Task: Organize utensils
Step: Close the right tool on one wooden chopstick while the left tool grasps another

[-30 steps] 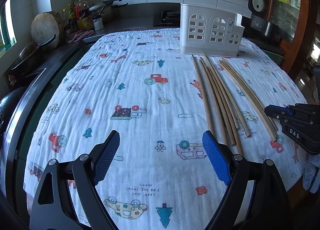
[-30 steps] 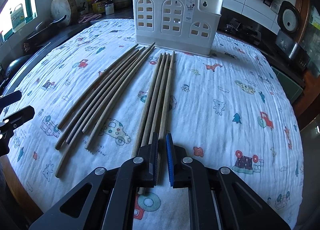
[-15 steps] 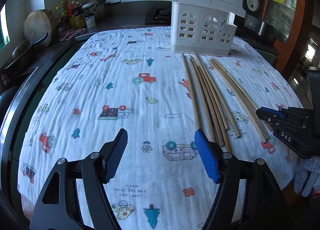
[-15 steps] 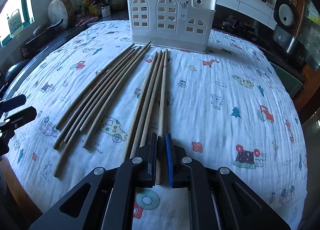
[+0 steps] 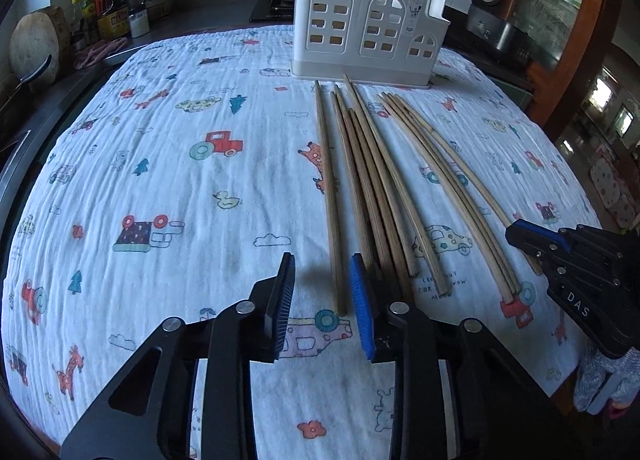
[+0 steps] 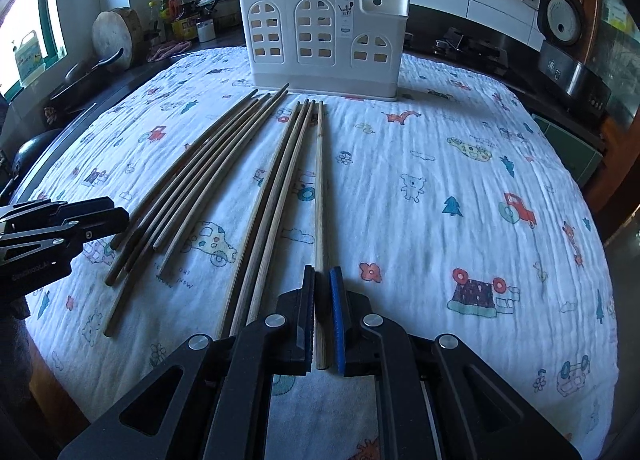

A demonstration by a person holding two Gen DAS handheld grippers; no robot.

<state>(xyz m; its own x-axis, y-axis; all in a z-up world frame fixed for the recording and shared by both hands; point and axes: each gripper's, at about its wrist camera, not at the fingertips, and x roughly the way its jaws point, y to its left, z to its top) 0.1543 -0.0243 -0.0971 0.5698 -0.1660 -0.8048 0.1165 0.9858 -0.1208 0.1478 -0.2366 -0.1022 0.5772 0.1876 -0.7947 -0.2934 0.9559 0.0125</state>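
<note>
Your right gripper (image 6: pixel 322 284) clamps one pale, slender wooden chopstick (image 6: pixel 319 180) lying on the cartoon-print cloth (image 6: pixel 460 164) before the white holder (image 6: pixel 324 40); your left gripper (image 5: pixel 322 280) is closing around a darker chopstick (image 5: pixel 330 196), pads not yet touching.

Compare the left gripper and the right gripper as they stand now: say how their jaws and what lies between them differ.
The left gripper has a clear gap between its blue pads and is closing around the leftmost chopstick, not yet pressing it; the right gripper is shut on the rightmost chopstick. The left sits beside the darker bundle, the right beside the paler one. Both point toward the white utensil holder and work the near ends.
</note>
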